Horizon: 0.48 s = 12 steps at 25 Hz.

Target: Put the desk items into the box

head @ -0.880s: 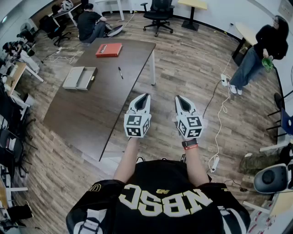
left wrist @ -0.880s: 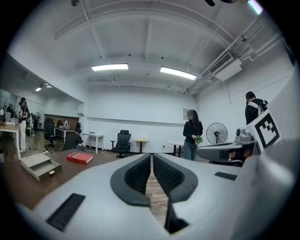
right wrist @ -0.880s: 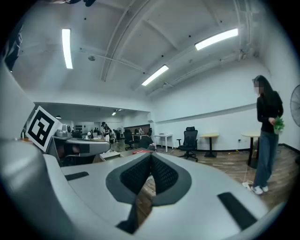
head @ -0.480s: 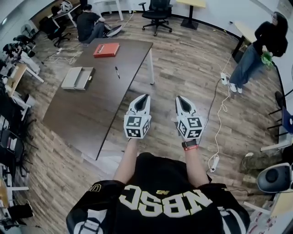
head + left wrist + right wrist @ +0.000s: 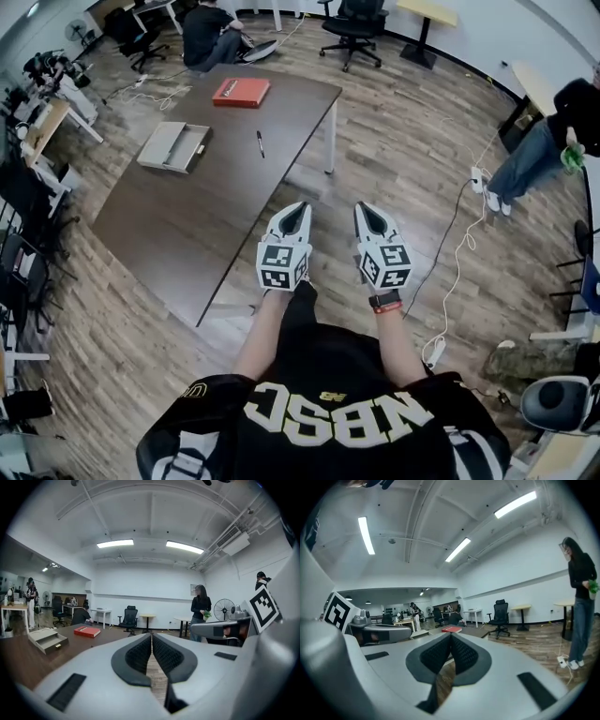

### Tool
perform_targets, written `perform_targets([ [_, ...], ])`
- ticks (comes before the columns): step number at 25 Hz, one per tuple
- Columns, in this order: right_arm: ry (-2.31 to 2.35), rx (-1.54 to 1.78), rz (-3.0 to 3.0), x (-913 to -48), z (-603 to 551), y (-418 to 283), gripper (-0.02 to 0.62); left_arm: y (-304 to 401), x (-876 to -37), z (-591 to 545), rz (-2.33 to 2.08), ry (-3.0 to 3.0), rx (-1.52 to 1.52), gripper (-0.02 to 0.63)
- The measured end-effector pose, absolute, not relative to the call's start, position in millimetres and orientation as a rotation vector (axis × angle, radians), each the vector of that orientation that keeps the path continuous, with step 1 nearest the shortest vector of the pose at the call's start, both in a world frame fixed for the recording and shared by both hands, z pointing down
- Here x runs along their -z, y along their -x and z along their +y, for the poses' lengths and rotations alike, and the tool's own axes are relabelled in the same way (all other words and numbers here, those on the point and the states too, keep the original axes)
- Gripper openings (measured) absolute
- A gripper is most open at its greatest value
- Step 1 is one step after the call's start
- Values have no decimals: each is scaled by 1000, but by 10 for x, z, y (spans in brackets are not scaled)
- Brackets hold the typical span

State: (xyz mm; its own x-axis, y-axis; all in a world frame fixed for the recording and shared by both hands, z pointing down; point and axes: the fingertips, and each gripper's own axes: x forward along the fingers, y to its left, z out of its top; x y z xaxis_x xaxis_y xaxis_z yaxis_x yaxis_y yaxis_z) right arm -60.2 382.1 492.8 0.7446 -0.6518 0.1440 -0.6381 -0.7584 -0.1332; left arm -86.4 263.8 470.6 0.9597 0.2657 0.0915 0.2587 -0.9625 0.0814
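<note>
head view shows the person standing off the near corner of the dark tabletop [image 5: 187,220], well apart from everything on it. the left hand-held gripper [image 5: 299,205] and the right hand-held gripper [image 5: 360,206] hang side by side in front of the chest. both are clenched, ribbed pads pressed together with nothing between them; the left gripper view and right gripper view show the same. the grey box [image 5: 172,147] lies open near the tabletop's far left edge. the pen [image 5: 260,143] lies flat to its right, clear of it, and the red book [image 5: 241,92] sits further back near the far end. nothing seems to be in the box, so the task looks barely begun. the likely trouble lies ahead. reaching the pen with the jaws not yet parted would knock it, and being thin and round it could roll toward the edge. pinching it flat against the wood may also let it skid out sideways. the book is broad and flat, so a grip on one edge might let it sag or slip. dropped hard, it could shove the box along the tabletop.
</note>
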Motion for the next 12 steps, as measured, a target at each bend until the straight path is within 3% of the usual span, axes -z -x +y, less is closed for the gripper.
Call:
perform_targets([
  [12,2801,322,1286,-4783,2561,-614,9,-396,-4536,1527,230,-3017,-99,15],
])
